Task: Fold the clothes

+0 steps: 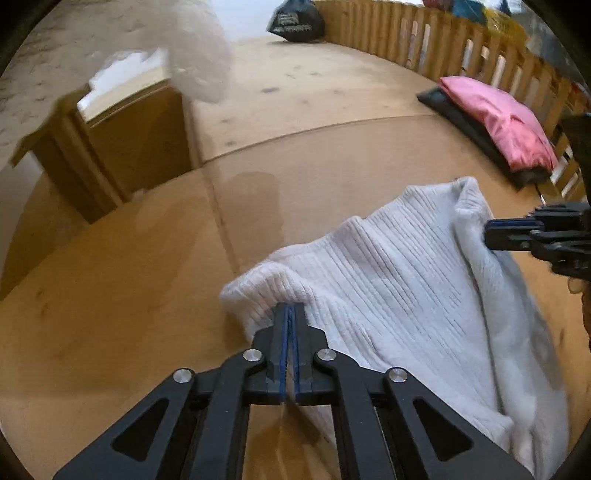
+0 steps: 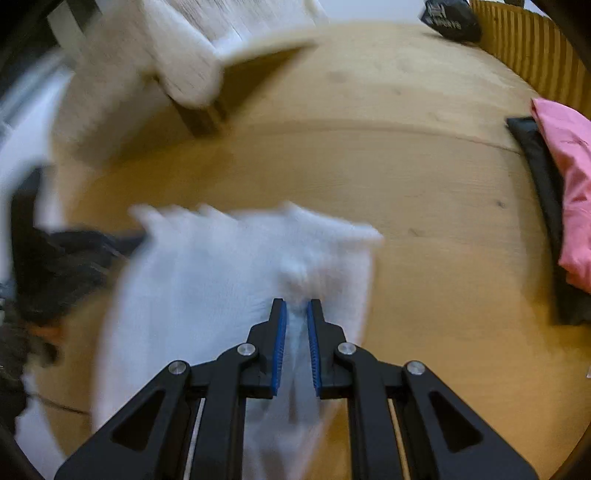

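**Left wrist and right wrist views: white sweater held at two points above the wooden table**

Left wrist view, nearest the lens: the left gripper (image 1: pixel 290 308) has its two fingers closed together, with an edge of the white sweater (image 1: pixel 388 280) pinched between the blue pads. The ribbed knit bunches over the fingertips and runs to the right, where it hangs in folds toward the lower right of the frame. At the right edge, the right gripper (image 1: pixel 489 234) enters sideways and clamps the far top corner of the same sweater. The sweater is therefore suspended between the two grippers, above the wooden table (image 1: pixel 110 295).

Further back on the table, near the right side, a pink garment (image 1: pixel 498 118) lies on top of a black garment (image 1: pixel 461 125); both are well apart from the sweater. Behind them runs a slatted wooden fence (image 1: pixel 443 40). A black bag (image 1: pixel 295 20) sits at the far end of the table beside the fence. At the left stands a wooden chair (image 1: pixel 129 136).

Right wrist view, nearest the lens: the right gripper (image 2: pixel 295 306) holds its fingers nearly closed, with a fold of the white sweater (image 2: pixel 221 280) gripped between the blue pads. This view is blurred. The pink garment (image 2: pixel 569 184) lies at the right edge.
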### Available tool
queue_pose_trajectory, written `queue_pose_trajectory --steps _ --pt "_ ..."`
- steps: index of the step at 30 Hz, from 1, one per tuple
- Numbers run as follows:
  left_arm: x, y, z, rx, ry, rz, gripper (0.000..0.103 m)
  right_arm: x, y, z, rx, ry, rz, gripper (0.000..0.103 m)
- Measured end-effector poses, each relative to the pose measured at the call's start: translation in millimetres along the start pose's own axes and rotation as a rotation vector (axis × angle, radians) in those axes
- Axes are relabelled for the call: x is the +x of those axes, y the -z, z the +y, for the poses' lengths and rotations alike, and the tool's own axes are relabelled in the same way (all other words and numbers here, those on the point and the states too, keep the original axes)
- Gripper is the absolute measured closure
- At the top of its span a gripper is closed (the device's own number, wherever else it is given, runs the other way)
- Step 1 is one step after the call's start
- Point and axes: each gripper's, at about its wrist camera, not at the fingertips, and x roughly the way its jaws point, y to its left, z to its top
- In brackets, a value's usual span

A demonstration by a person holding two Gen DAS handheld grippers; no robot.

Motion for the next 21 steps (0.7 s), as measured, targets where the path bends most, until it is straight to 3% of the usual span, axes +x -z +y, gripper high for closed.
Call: queue_pose_trajectory --steps 2,8,11,17,21 --pt "5.3 -5.4 -3.8 0.035 0.003 0.006 0.103 -2.3 -4.2 -1.5 0.008 -0.005 0.025 0.092" --pt "-17.2 -9.9 7.7 0.032 -0.011 -0.019 0.097 -23.5 -17.4 3.3 -0.002 -0.082 -0.095 0.092" --pt "-6.4 -4.9 0.5 0.073 -0.022 0.028 0.097 4.2 -21.3 5.3 -0.025 0.005 -0.006 0.092" --pt "7.7 2.9 4.0 0.076 -0.104 0.085 0.102 7.8 -25.4 5.3 -0.038 0.142 0.020 0.091" --pt "1.8 1.6 -0.9 0.102 -0.104 0.071 0.103 -8.3 -27.7 6.7 -0.014 0.033 -0.012 0.090"
